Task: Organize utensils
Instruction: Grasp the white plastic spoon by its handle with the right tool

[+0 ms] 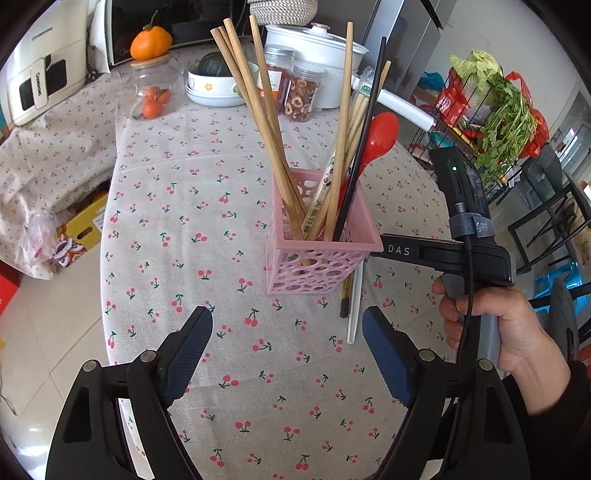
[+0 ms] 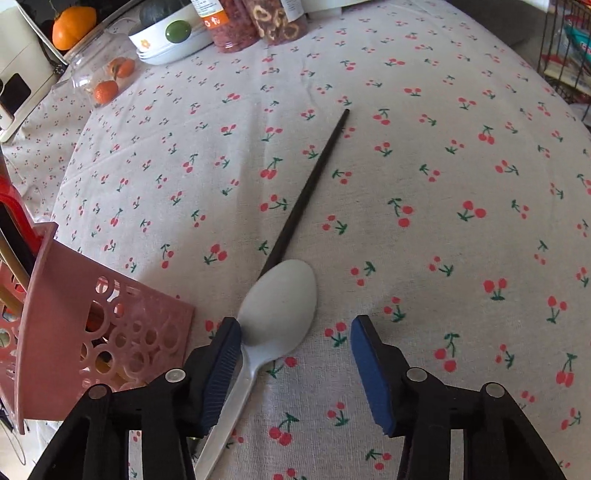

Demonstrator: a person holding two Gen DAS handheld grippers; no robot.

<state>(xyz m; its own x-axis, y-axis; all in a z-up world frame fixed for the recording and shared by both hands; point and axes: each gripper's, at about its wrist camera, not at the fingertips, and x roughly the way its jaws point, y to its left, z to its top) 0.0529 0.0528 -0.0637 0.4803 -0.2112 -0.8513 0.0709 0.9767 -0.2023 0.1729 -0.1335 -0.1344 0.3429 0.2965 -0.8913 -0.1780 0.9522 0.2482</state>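
Home kitchen or dining corner. Cherry-print tablecloth [image 1: 177,229] over a table; white lidded cooker pot [image 1: 314,40], jars of dried fruit [image 1: 301,92], stacked bowls [image 1: 218,86], wire rack with leafy greens [image 1: 495,107]. Dark appliance [image 1: 177,22] behind, possibly a microwave.

One pink utensil basket [image 1: 314,266], one red spoon [image 1: 380,136], one white spoon [image 2: 277,306], two black chopsticks [image 2: 306,188], two lidded jars [image 1: 301,92].
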